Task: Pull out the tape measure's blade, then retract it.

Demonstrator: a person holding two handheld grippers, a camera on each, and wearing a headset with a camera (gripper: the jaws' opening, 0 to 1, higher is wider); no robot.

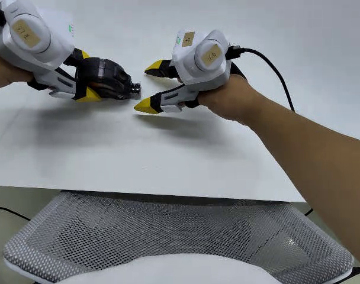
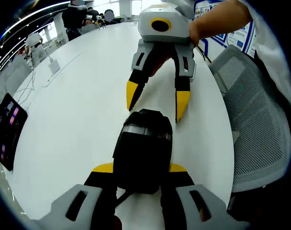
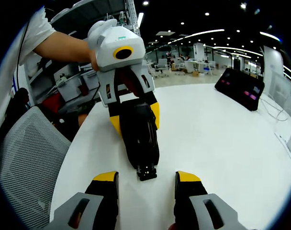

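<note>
White table [image 1: 168, 154] in an open office with ceiling lights. A mesh chair [image 1: 168, 236] sits at 6 o'clock in the head view.

The black tape measure [image 1: 106, 78] is at 10 o'clock in the head view, low over the table; whether it touches the surface I cannot tell. The left gripper [image 1: 88, 76] is clamped on its case, with a yellow-tipped jaw on each side. In the left gripper view the tape measure [image 2: 144, 148] sits dead centre between that gripper's own tips [image 2: 140, 167].

The blade's metal hook [image 1: 134, 89] is at the case mouth, pointing to 3 o'clock toward the right gripper [image 1: 149, 86]. That gripper's jaws are spread wide and hold nothing.

In the right gripper view the hook [image 3: 146, 171] is at 6 o'clock, roughly level with the right gripper's tips [image 3: 146, 179], clear of both jaws. The tape measure [image 3: 139, 132] runs up to 12 o'clock into the left gripper [image 3: 136, 117].

In the left gripper view the right gripper [image 2: 157, 98] is at 12 o'clock, just beyond the case.

A black cable [image 1: 275, 68] leaves the right gripper toward 3 o'clock. A dark screen [image 3: 239, 84] stands on the table at 2 o'clock in the right gripper view.
</note>
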